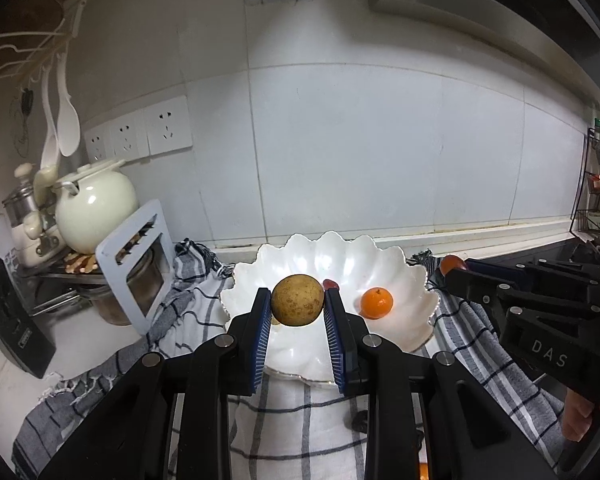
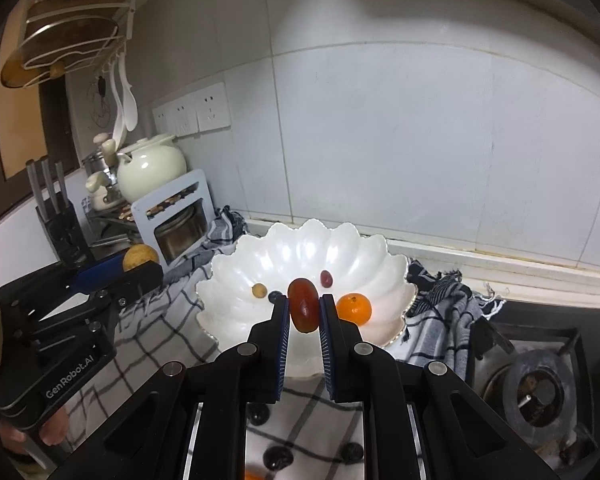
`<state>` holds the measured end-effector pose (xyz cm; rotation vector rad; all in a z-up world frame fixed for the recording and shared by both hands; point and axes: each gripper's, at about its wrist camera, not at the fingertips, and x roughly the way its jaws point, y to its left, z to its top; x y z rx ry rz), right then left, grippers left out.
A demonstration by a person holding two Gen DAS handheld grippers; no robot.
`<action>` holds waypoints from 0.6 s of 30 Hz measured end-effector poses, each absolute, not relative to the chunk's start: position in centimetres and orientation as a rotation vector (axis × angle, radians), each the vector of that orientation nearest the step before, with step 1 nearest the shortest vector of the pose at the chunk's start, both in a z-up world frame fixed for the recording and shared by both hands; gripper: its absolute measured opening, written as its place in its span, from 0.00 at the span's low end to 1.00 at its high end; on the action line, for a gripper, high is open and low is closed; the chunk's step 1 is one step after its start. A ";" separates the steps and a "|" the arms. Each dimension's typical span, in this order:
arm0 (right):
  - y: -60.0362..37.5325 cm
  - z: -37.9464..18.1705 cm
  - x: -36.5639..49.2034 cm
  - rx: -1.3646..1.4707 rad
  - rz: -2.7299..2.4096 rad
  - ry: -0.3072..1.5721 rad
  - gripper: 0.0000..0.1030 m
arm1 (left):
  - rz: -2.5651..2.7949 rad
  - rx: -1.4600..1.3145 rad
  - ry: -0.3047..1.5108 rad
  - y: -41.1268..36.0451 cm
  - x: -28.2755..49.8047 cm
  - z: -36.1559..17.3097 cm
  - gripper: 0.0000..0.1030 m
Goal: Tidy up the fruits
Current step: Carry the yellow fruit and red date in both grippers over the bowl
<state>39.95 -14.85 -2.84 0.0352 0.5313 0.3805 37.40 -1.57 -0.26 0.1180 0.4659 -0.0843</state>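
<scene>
My left gripper (image 1: 297, 300) is shut on a round yellow-brown fruit (image 1: 297, 299) and holds it above the near rim of the white scalloped bowl (image 1: 404, 272). My right gripper (image 2: 304, 306) is shut on an oval red-brown fruit (image 2: 303, 304) over the same bowl (image 2: 380, 256). In the bowl lie a small orange (image 2: 354, 308), a dark red grape (image 2: 326, 278), a small tan fruit (image 2: 259, 291) and a dark berry (image 2: 275, 297). The left gripper and its fruit (image 2: 140, 258) show at the left of the right wrist view. Dark fruits (image 2: 278, 458) lie on the cloth below my right gripper.
The bowl stands on a checked cloth (image 1: 292, 432) on the counter. A cream teapot (image 1: 96, 208), a grey rack with a jar (image 1: 136, 272) and a knife block (image 2: 60, 220) stand at the left. A gas burner (image 2: 540, 392) is at the right. The tiled wall is behind.
</scene>
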 end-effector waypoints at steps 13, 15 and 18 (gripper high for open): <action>-13.8 -5.8 45.4 0.035 0.392 0.691 0.16 | -0.118 0.052 0.650 -1.3 43.6 -3.6 0.26; -13.6 -6.4 46.0 0.026 0.390 0.711 0.16 | -0.123 0.052 0.674 -1.3 44.5 -4.3 0.26; -13.5 -7.1 46.8 0.017 0.391 0.746 0.16 | -0.122 0.065 0.707 -1.5 45.6 -5.3 0.26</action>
